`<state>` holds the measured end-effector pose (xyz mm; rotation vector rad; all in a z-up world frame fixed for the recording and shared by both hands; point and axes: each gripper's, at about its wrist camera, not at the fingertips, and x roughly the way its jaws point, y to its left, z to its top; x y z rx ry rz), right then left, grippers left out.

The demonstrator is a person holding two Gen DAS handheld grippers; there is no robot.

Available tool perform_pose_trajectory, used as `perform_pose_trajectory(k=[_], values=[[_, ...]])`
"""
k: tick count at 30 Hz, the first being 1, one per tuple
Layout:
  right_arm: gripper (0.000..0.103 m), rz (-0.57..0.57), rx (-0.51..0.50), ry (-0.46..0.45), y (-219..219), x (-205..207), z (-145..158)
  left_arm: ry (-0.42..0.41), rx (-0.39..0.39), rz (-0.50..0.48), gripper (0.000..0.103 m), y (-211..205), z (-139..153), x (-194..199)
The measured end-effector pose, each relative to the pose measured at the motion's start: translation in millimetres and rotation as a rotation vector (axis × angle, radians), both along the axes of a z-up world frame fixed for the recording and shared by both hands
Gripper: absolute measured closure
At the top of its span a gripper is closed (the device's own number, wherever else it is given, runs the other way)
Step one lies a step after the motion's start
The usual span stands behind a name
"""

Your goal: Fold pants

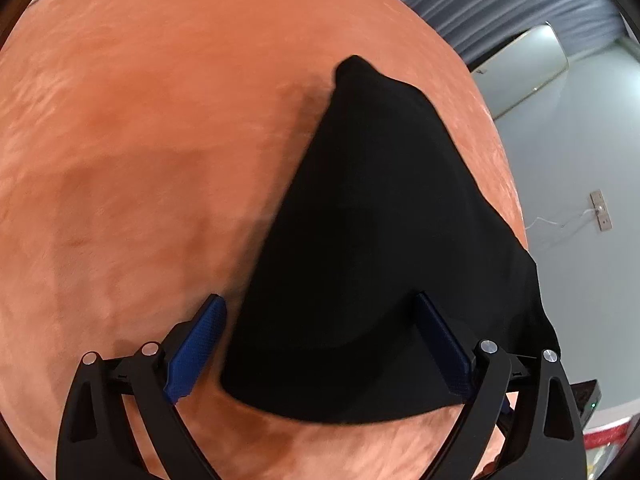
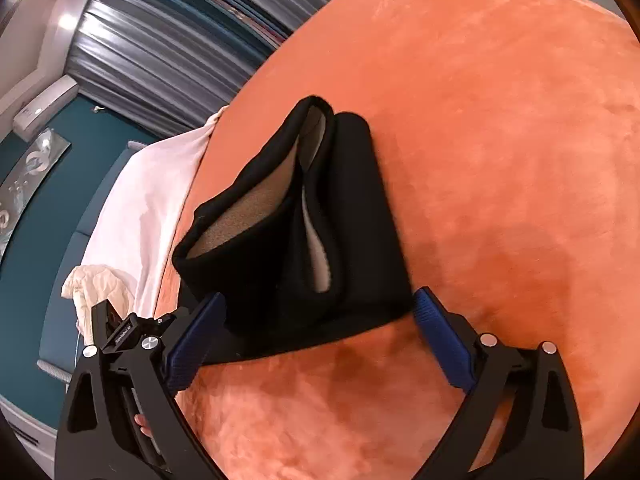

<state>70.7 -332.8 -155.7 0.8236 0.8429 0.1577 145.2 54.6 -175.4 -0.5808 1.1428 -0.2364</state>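
Observation:
Black pants (image 1: 380,260) lie folded into a thick bundle on the orange plush cover (image 1: 140,140). In the left wrist view the bundle narrows toward the far end, and my left gripper (image 1: 320,299) stands open around its near end, the blue pads (image 1: 196,348) apart from the cloth on the left. In the right wrist view the pants (image 2: 352,220) show the waistband opening with its beige lining (image 2: 256,200). My right gripper (image 2: 320,295) is open wide, with the near edge of the bundle between its fingertips and neither pad pressing on it.
The orange cover (image 2: 500,140) ends close to the left of the pants, where a white sheet (image 2: 152,184) hangs over the edge. A crumpled cream cloth (image 2: 100,284) lies below it. Grey curtains (image 2: 160,40) and a wall unit (image 1: 520,68) stand beyond.

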Motion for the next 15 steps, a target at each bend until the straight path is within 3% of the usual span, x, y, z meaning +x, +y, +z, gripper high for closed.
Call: perform_pose_trajectory(k=[3,10,11,14,15], values=[[0.005,-0.026,0.077,-0.049,-5,-7,5,0.03,-0.071,0.008,0.012,-1,-1,-1],[0.005,-0.014,0.293,-0.099,-16,-15,-8,0.026,-0.072,0.02,0.012,-2,-3,-3],[0.005,-0.021,0.286,-0.101,-15,-14,-7,0.028,-0.067,0.02,0.012,-2,-3,-3],[0.005,-0.046,0.095,-0.023,0,3,-5,0.032,-0.027,0.016,0.012,-9,-4,5],[0.019,-0.044,0.014,-0.005,9,13,-7,0.022,0.002,0.001,0.019,-15,-3,8]])
